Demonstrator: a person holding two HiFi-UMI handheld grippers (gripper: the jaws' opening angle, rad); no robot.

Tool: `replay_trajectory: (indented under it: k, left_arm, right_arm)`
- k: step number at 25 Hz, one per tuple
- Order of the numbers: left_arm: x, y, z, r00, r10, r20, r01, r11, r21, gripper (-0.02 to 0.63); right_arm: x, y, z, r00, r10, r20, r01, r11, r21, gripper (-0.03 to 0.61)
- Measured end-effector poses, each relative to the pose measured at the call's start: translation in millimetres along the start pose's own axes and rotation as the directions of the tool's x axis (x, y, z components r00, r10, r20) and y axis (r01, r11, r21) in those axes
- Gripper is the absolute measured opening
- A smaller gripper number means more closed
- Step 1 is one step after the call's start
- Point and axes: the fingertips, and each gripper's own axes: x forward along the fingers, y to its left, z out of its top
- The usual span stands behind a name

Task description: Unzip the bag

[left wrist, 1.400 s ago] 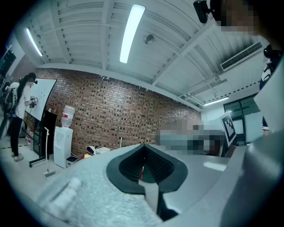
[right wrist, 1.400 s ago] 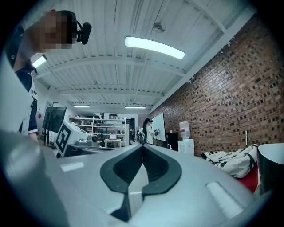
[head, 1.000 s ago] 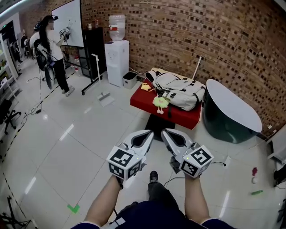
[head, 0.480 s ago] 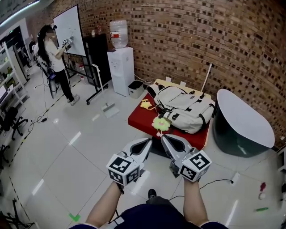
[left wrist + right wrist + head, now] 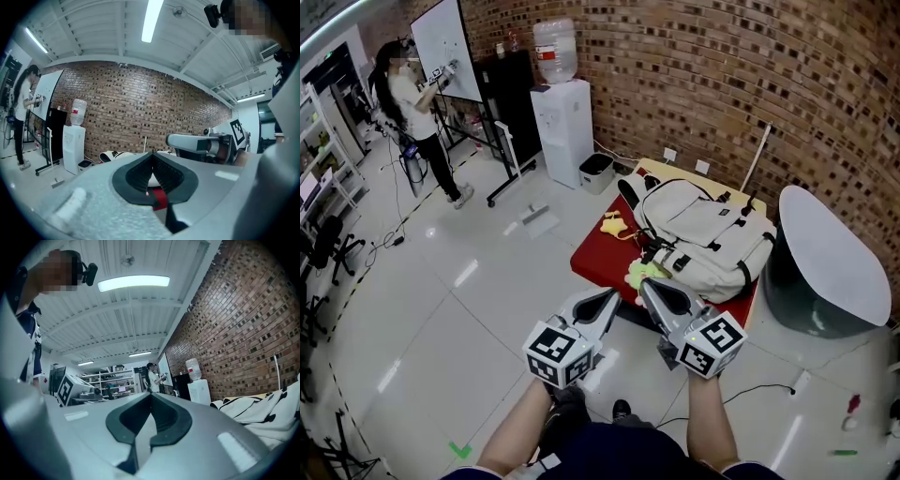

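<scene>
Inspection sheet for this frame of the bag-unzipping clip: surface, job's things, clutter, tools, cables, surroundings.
Surface: red table near the brick wall.
Job's things: white backpack lying on the table; zip state too small to tell.
Clutter: yellow star toy beside the backpack; green and yellow plush at the table's near edge.
Grippers: left tool and right tool both shut, empty, short of the table.
Cables: one thin cable on the floor.
Surroundings: water dispenser, person at a whiteboard, dark tub.
</scene>
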Motion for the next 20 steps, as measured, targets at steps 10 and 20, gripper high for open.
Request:
replay_trajectory:
  k: [10, 20]
  left_arm:
    - [54.1, 125.6, -11.9, 0.989, -0.143, -0.043, 0.141, 0.99, -0.028, 0.003]
    - [113.6, 197.2, -29.9, 0.904, -0.394, -0.166, 0.395, 0.918, -0.027, 0.003]
  right_arm:
    - [102.7, -57.6, -46.1, 0.978, -0.167, -0.125, 0.168, 0.986, -0.004, 0.005]
    - [148.2, -116.9, -61.8, 0.847, -0.506, -0.165, 0.514, 0.858, 0.009, 0.003]
